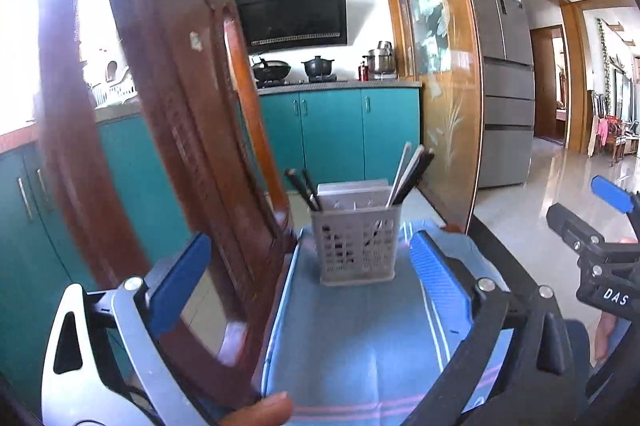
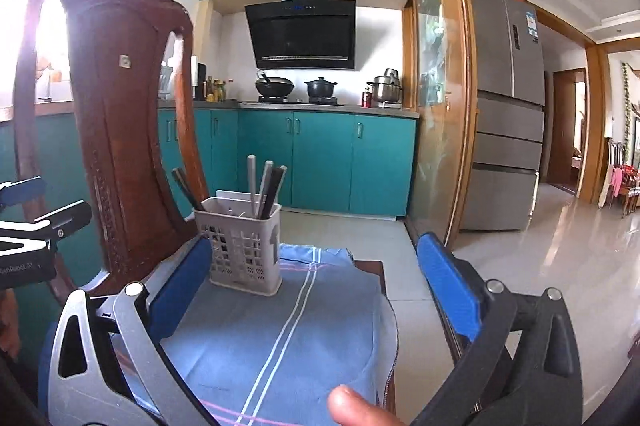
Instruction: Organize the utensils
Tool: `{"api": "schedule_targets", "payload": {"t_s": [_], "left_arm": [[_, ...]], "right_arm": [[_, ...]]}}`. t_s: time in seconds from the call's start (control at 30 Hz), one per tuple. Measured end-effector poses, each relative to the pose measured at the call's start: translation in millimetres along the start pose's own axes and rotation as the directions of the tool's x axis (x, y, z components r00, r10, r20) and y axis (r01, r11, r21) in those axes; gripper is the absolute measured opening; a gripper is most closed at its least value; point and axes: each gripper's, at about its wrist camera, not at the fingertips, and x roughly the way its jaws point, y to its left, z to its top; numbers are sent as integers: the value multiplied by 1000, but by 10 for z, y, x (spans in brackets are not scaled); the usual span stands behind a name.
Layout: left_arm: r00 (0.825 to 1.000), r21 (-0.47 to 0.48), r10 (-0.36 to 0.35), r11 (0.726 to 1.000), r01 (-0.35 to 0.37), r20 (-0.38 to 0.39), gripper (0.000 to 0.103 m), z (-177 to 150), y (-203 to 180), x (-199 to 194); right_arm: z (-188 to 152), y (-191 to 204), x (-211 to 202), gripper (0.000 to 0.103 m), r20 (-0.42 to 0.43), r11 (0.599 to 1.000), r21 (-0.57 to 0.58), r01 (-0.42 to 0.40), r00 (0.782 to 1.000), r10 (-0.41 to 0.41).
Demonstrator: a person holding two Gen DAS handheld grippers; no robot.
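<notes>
A grey perforated utensil holder (image 1: 357, 244) stands on a blue cloth (image 1: 352, 338); several chopsticks (image 1: 412, 172) and dark utensil handles (image 1: 304, 188) stick up from it. It also shows in the right wrist view (image 2: 244, 246), with utensils (image 2: 266, 186) inside. My left gripper (image 1: 308, 278) is open and empty, just short of the holder. My right gripper (image 2: 316, 290) is open and empty, with the holder near its left finger (image 2: 180, 290). The right gripper also shows at the right edge of the left wrist view (image 1: 600, 238).
A carved wooden chair back (image 1: 160, 130) rises close on the left, also in the right wrist view (image 2: 116, 130). The cloth (image 2: 280, 338) covers a small seat or stool. Teal kitchen cabinets (image 2: 320, 162), a stove with pots (image 2: 296, 88), a glass sliding door (image 2: 438, 98) and a fridge (image 2: 504, 106) stand behind.
</notes>
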Motion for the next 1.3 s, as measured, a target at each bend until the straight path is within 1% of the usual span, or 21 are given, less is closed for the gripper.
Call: {"api": "schedule_targets", "payload": {"t_s": [0.1, 0.27, 0.53, 0.67, 0.83, 1.03, 1.3], "left_arm": [[1000, -8, -6, 1000, 6, -1, 99, -46, 41, -112], [1000, 2, 5, 1000, -5, 23, 99, -14, 65, -245], [1000, -12, -17, 1000, 17, 14, 99, 50, 76, -214], [1000, -15, -13, 1000, 13, 5, 99, 55, 92, -193], [1000, -25, -4, 1000, 5, 18, 99, 79, 104, -228], [1000, -7, 0, 1000, 0, 17, 99, 75, 58, -255], [1000, 5, -3, 1000, 3, 18, 99, 58, 14, -274]], "right_arm": [[38, 56, -70, 100, 34, 1000, -15, 7, 999, -7], [46, 158, -88, 100, 26, 999, -51, 5, 1000, -4], [79, 140, -156, 100, 42, 999, -46, 14, 999, -12], [94, 154, -180, 100, 46, 998, -55, 17, 999, -15], [108, 148, -216, 100, 57, 998, -55, 19, 998, -16], [122, 118, -248, 100, 60, 999, -42, 19, 998, -16], [154, 117, -321, 100, 82, 998, -52, 18, 997, -14]]}}
